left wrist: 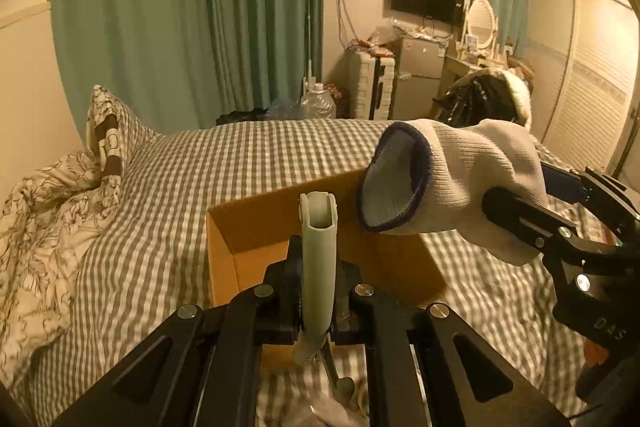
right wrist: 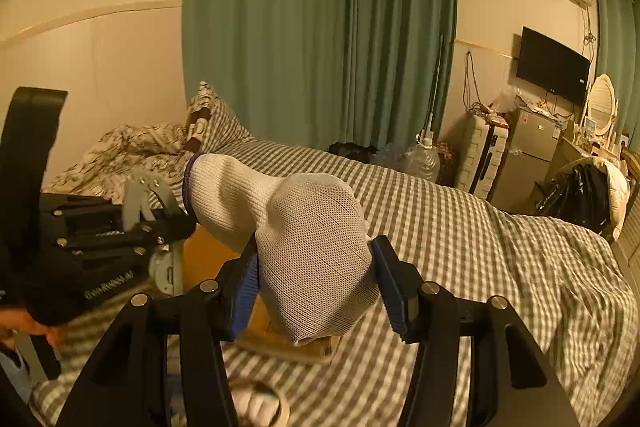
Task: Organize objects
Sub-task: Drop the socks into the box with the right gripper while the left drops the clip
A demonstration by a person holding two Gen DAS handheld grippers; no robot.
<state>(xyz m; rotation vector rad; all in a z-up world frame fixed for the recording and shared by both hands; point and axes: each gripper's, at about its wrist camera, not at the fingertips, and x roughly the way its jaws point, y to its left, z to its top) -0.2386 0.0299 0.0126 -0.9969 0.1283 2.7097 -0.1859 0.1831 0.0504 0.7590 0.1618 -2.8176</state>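
The left tool (left wrist: 318, 223) is held pitched downward, its jaws drawn together — clamped on a pale handle (left wrist: 318, 267). The right tool (right wrist: 314, 263) is raised beside it, to its right, likewise angled downward — jaws partly spread, pressed against a white sock (right wrist: 312, 227) from both sides.

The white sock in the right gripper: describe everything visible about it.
The white sock is a ribbed knit with a mesh-textured foot and a dark navy-purple trim around its open cuff. It is bunched, held in the air between the blue pads of the right gripper, cuff pointing away from it, above the cardboard box on the checked bed.
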